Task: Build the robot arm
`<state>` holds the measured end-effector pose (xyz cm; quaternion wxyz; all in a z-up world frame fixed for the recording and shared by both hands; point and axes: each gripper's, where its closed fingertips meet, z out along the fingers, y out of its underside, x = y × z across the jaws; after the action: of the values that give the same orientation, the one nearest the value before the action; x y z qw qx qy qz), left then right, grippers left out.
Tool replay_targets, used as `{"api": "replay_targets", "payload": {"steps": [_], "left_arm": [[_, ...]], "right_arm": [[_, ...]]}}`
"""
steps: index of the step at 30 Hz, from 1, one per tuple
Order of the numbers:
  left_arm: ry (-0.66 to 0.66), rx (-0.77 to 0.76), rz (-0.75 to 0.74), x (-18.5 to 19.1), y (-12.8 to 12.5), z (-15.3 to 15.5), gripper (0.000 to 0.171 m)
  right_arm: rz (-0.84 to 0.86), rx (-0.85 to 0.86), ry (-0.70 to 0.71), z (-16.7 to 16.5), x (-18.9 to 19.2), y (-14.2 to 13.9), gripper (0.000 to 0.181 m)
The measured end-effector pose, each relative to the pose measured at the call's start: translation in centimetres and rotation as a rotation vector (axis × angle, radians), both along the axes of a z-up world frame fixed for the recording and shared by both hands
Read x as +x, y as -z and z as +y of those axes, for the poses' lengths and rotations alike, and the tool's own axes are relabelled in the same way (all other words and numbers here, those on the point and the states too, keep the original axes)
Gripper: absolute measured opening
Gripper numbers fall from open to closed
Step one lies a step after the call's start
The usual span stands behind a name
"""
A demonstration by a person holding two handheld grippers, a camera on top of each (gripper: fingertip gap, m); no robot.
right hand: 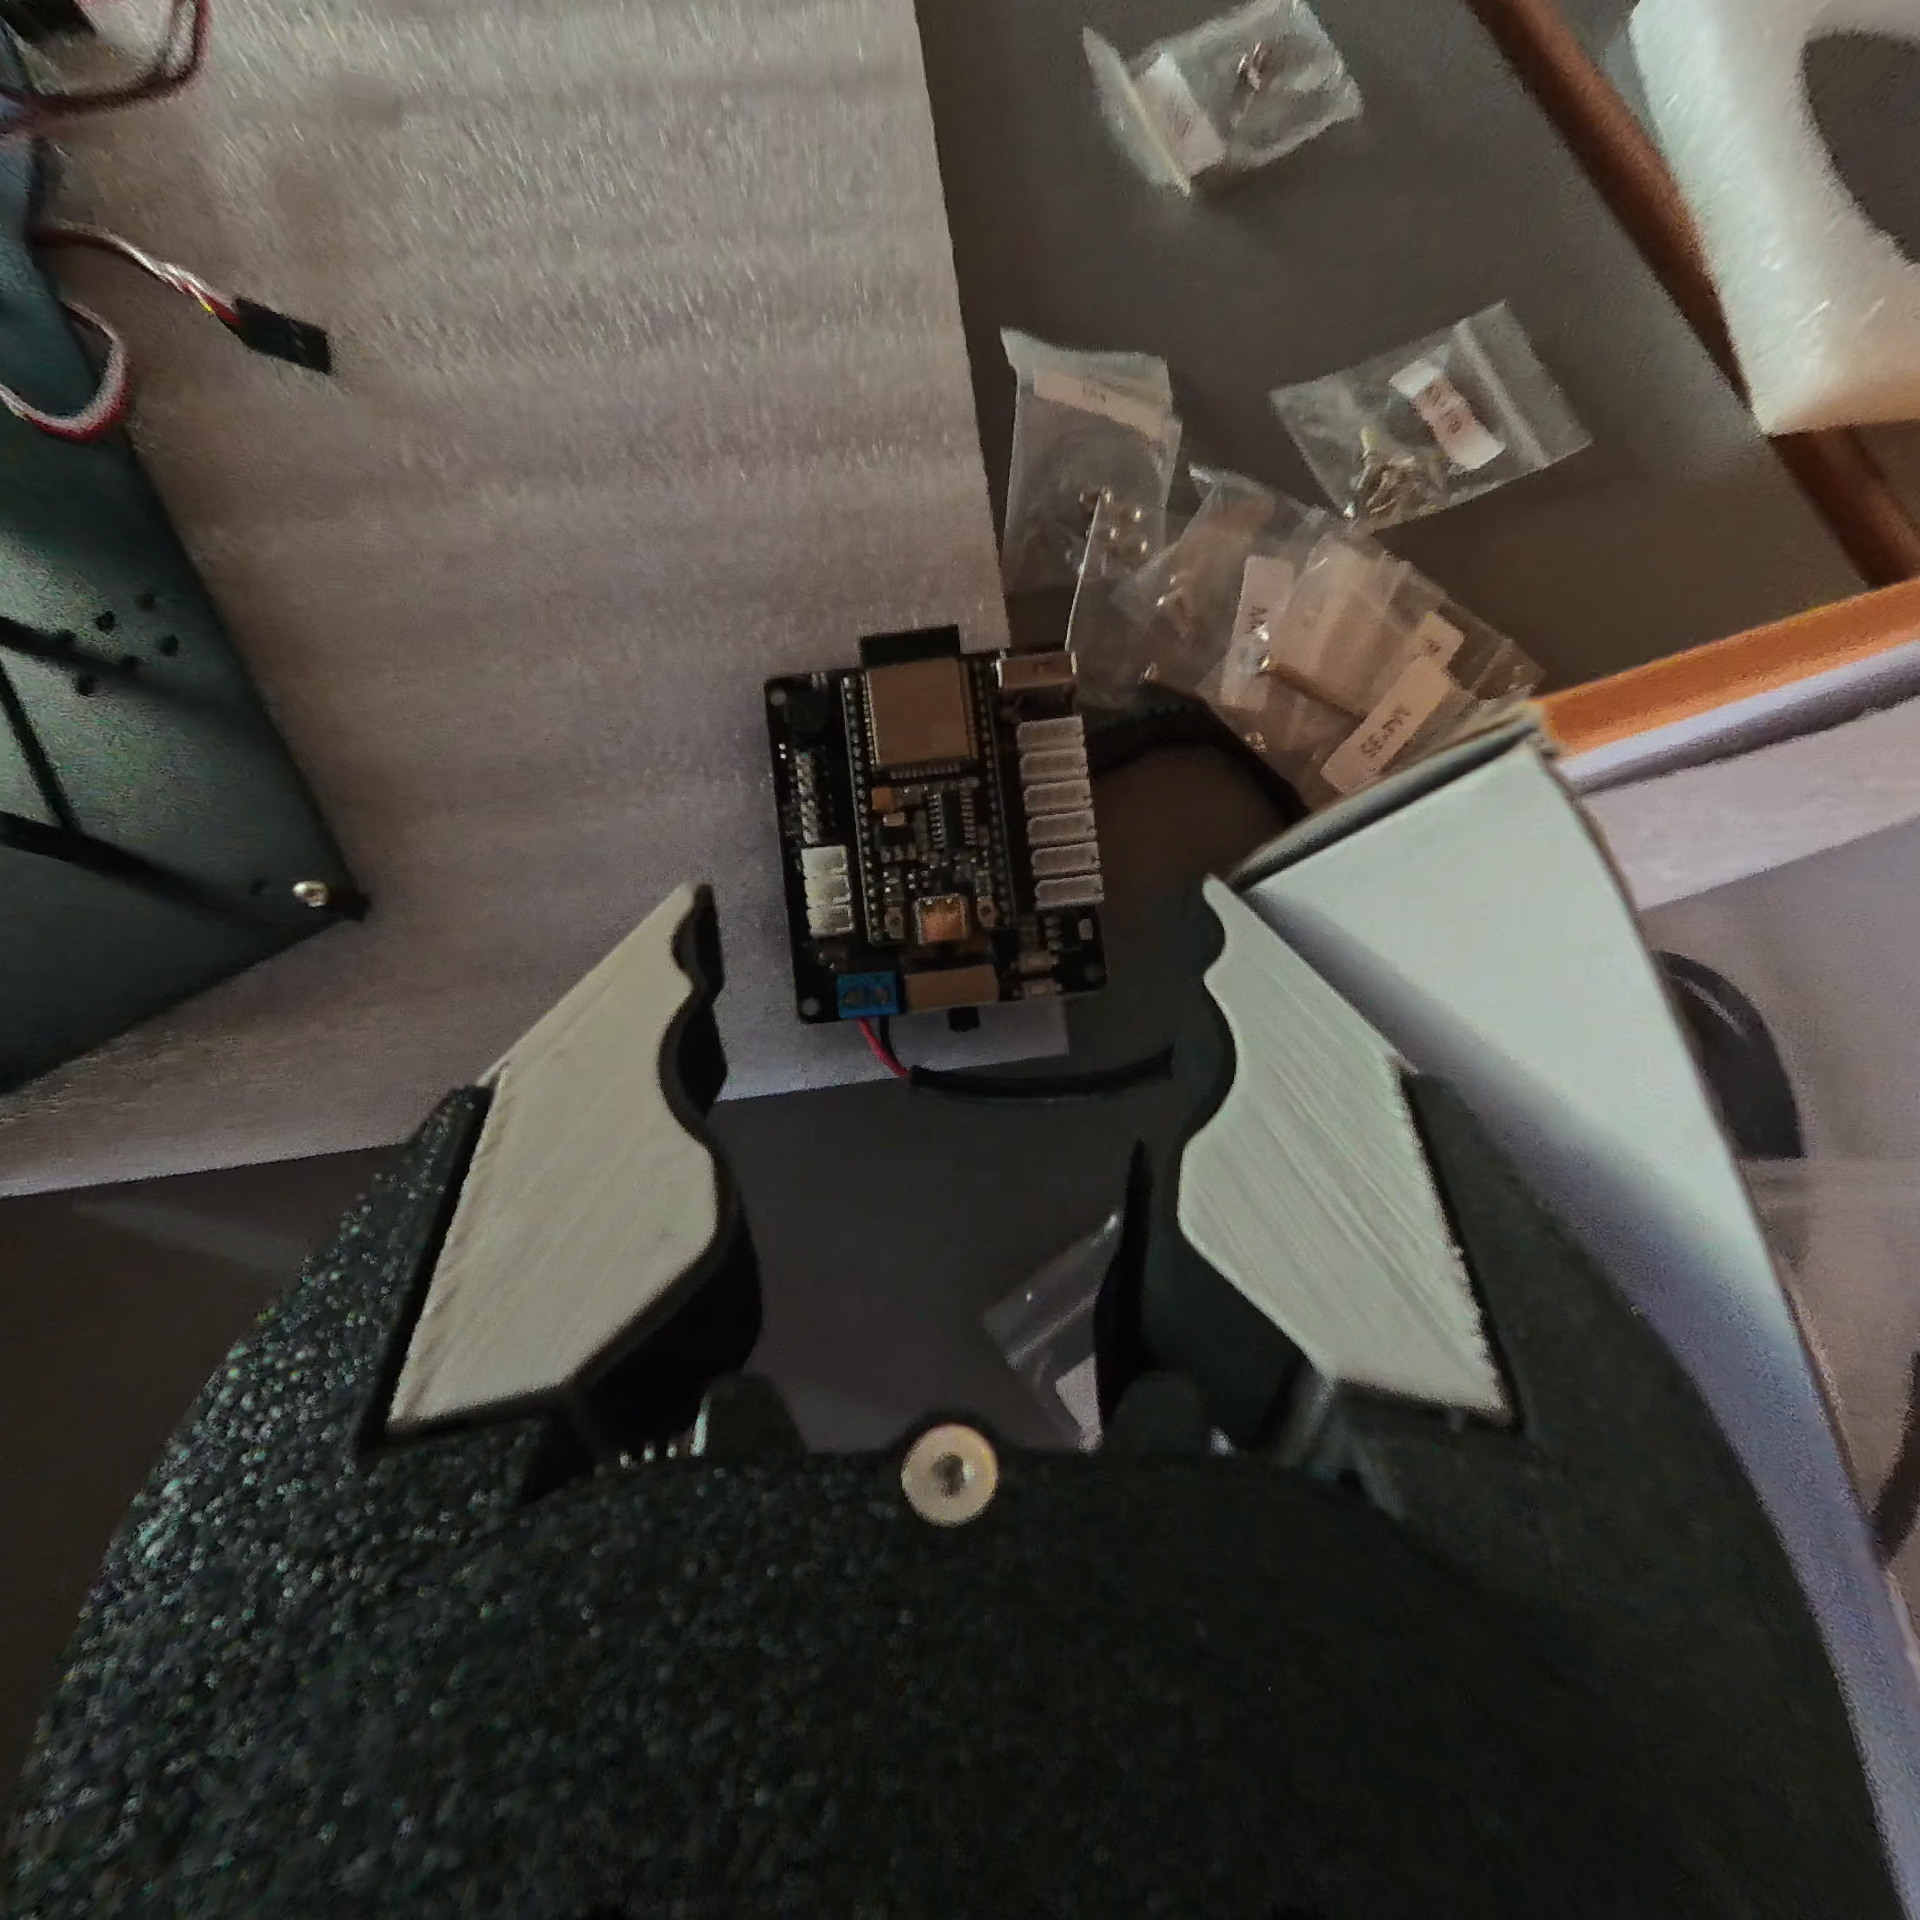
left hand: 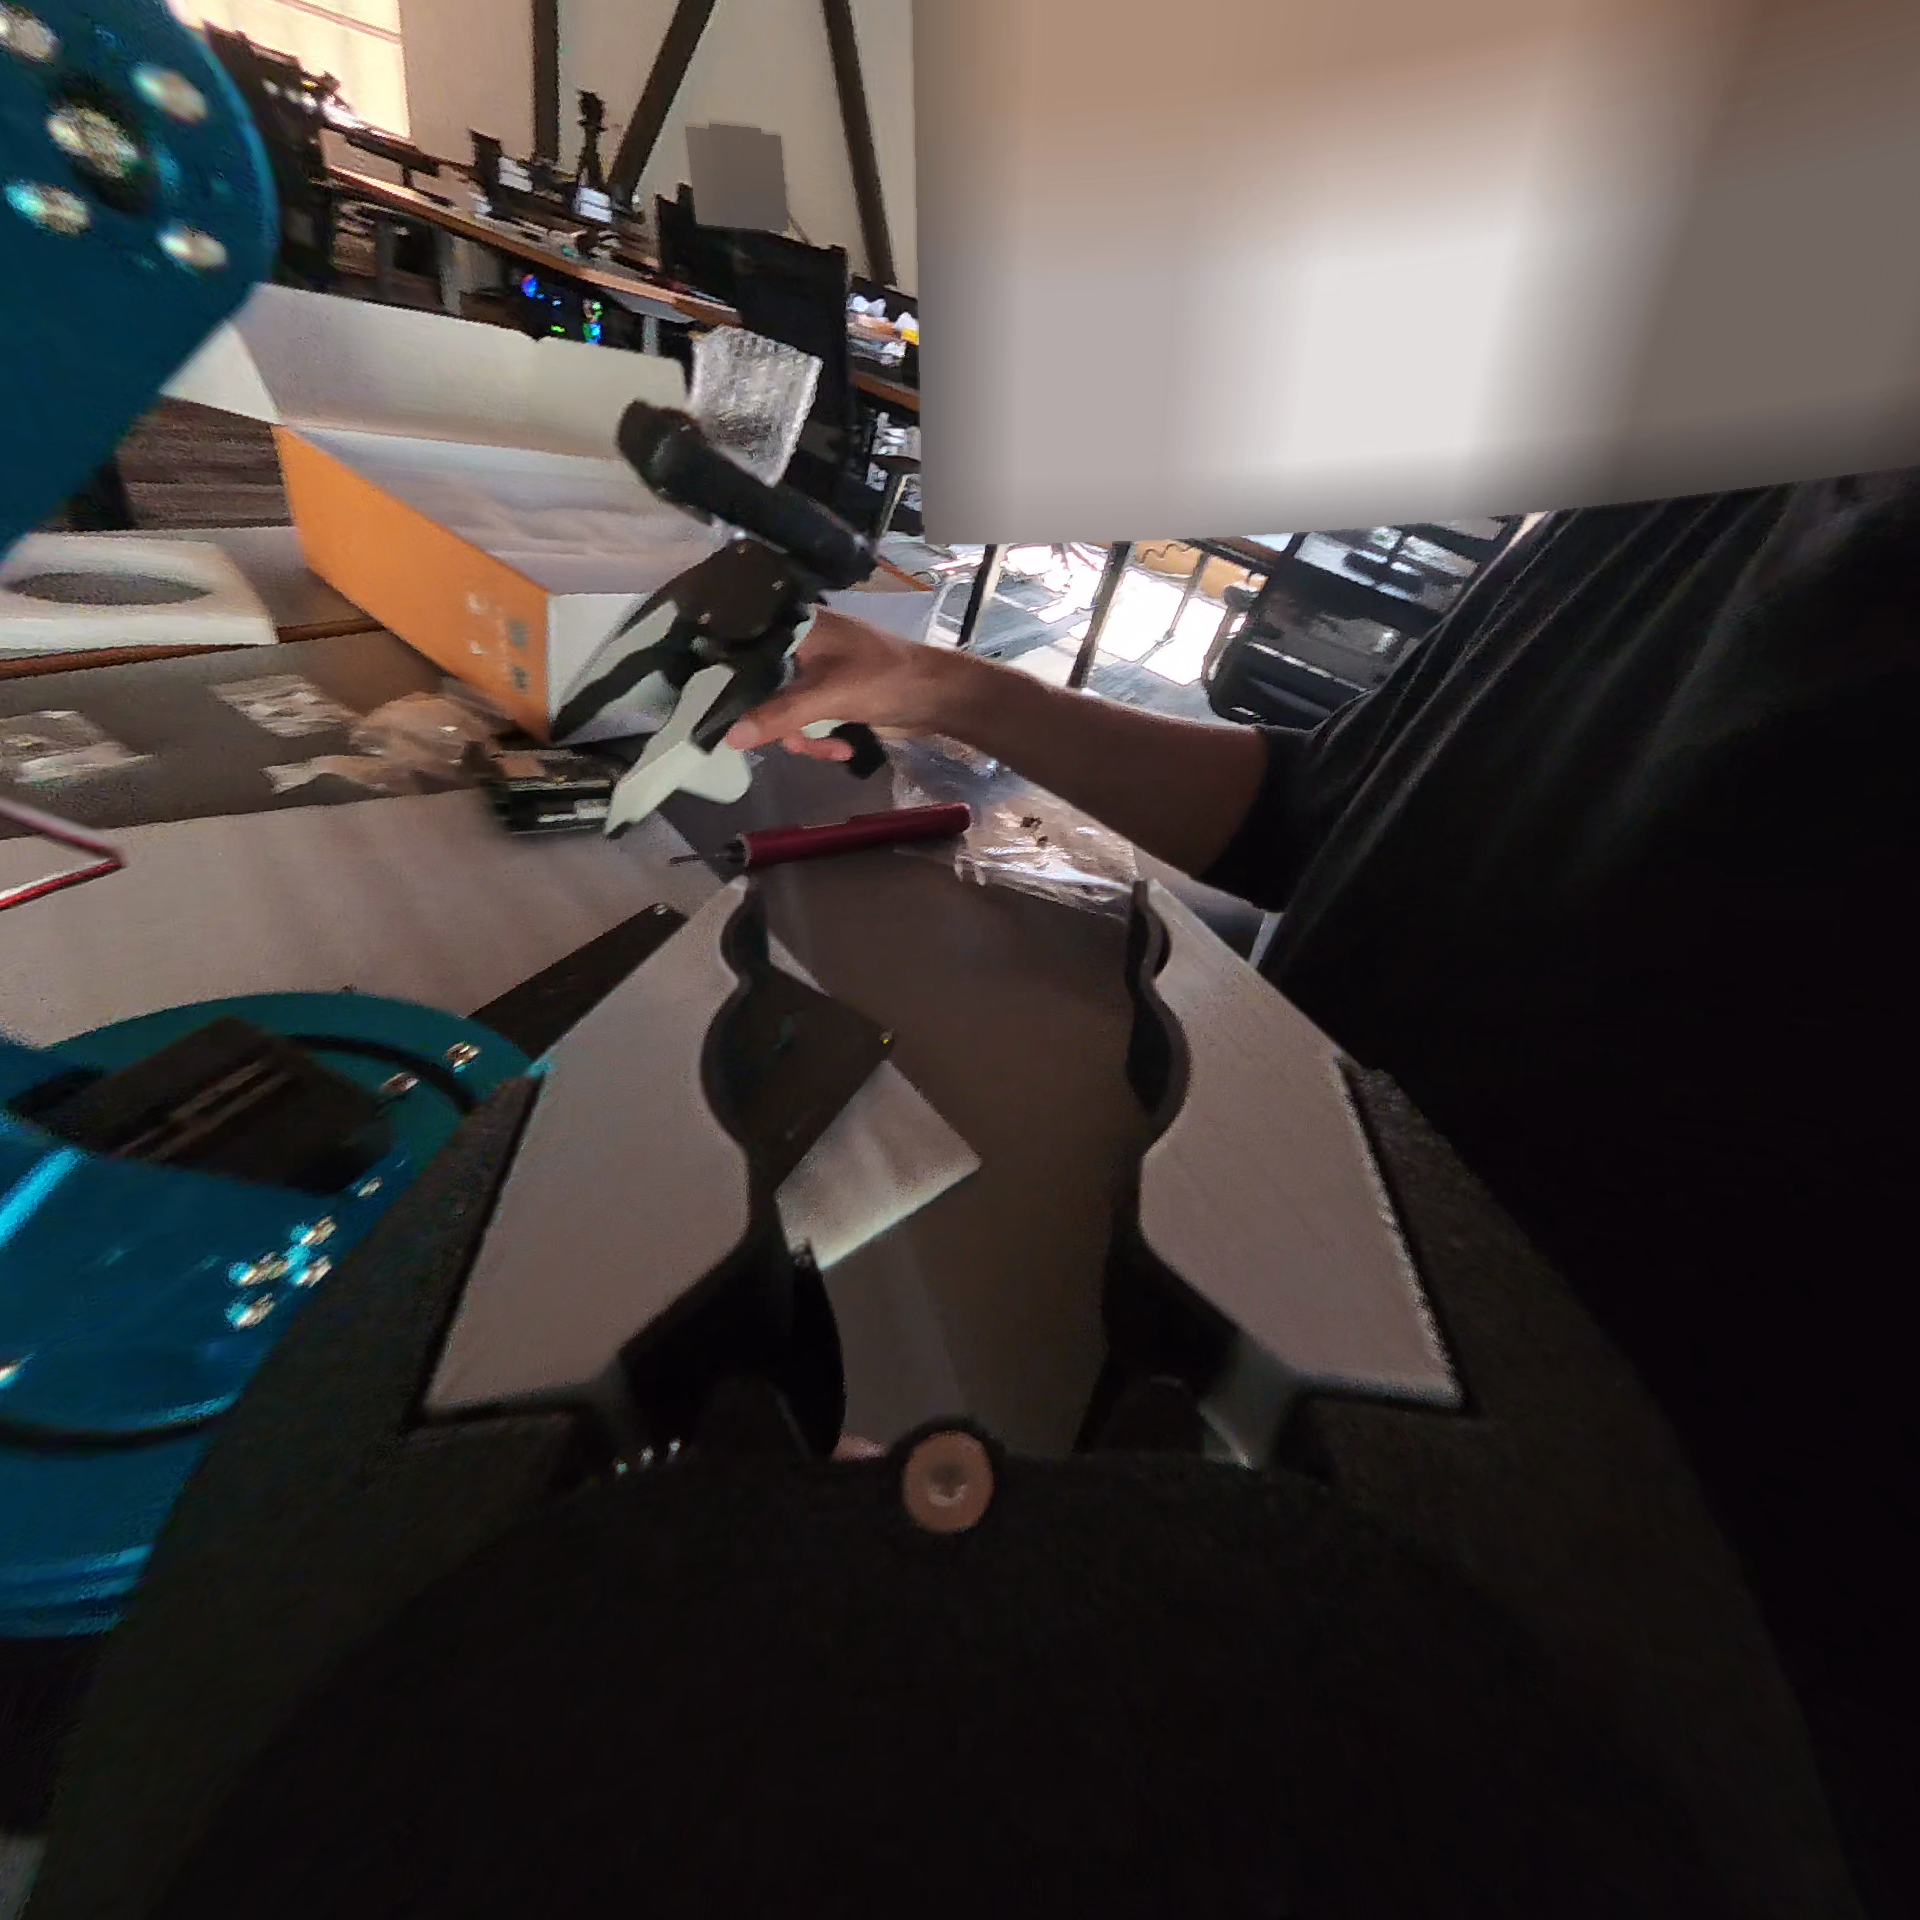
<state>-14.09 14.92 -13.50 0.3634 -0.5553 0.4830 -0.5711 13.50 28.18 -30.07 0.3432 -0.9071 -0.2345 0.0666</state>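
Note:
My right gripper [right hand: 956, 899] is open and empty, hovering just above a black circuit board [right hand: 935, 831] that lies on a white foam sheet [right hand: 520, 416]. A red and black wire pair [right hand: 883, 1044] runs from the board's blue terminal. My left gripper [left hand: 940, 894] is open and empty above the foam sheet [left hand: 364, 914], beside a blue metal robot part [left hand: 187, 1195]. The right gripper also shows in the left wrist view [left hand: 665, 758], held by a hand [left hand: 852, 675] over the board [left hand: 551, 784]. A dark red screwdriver [left hand: 862, 831] lies just beyond my left fingertips.
Several small clear bags of screws [right hand: 1340, 644] lie right of the board. An orange and white open box [left hand: 436, 540] stands behind it and shows in the right wrist view [right hand: 1558, 935]. A white foam block [right hand: 1787, 208] sits far right. A dark panel [right hand: 125, 779] with wires lies left. From the right gripper's tips to the white foam block [right hand: 1787, 208] is close to 20 cm. Seen from the left wrist view [left hand: 164, 618] as well.

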Motion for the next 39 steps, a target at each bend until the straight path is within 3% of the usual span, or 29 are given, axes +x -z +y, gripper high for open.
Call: {"api": "replay_targets", "payload": {"steps": [2, 6, 13, 17, 22, 26, 31, 39], "left_arm": [[0.018, 0.002, -0.002, 0.8, 0.1, -0.3, 0.068], [0.018, 0.049, 0.024, 1.3, 0.3, -0.4, 0.068], [-0.031, 0.054, 0.069, 1.1, 1.5, 0.1, 0.068], [-0.074, 0.046, 0.128, 1.5, 3.7, 0.2, 0.068], [-0.175, 0.091, 0.239, 2.4, 7.3, 1.1, 0.066], [-0.266, 0.178, 0.335, 3.5, 10.1, 1.8, 0.066], [-0.321, 0.262, 0.443, 4.5, 13.0, 1.8, 0.060], [-0.306, 0.211, 0.441, 6.0, 13.2, 1.9, 0.060]], "right_arm": [[-0.001, -0.017, -0.011, 0.4, -0.2, 0.8, 0.087], [0.104, -0.075, -0.036, 0.5, -0.6, 0.9, 0.062], [0.068, 0.018, -0.088, 0.1, -1.6, -0.8, 0.060], [0.150, 0.072, -0.158, -1.0, -4.8, -4.1, 0.060], [0.162, 0.072, -0.335, -5.1, -12.5, -7.0, 0.060], [0.135, 0.000, -0.380, -7.8, -16.5, -5.2, 0.060], [0.069, -0.017, -0.345, -8.3, -17.4, -2.6, 0.059], [0.072, -0.086, -0.367, -8.3, -16.9, -1.6, 0.060]]}}
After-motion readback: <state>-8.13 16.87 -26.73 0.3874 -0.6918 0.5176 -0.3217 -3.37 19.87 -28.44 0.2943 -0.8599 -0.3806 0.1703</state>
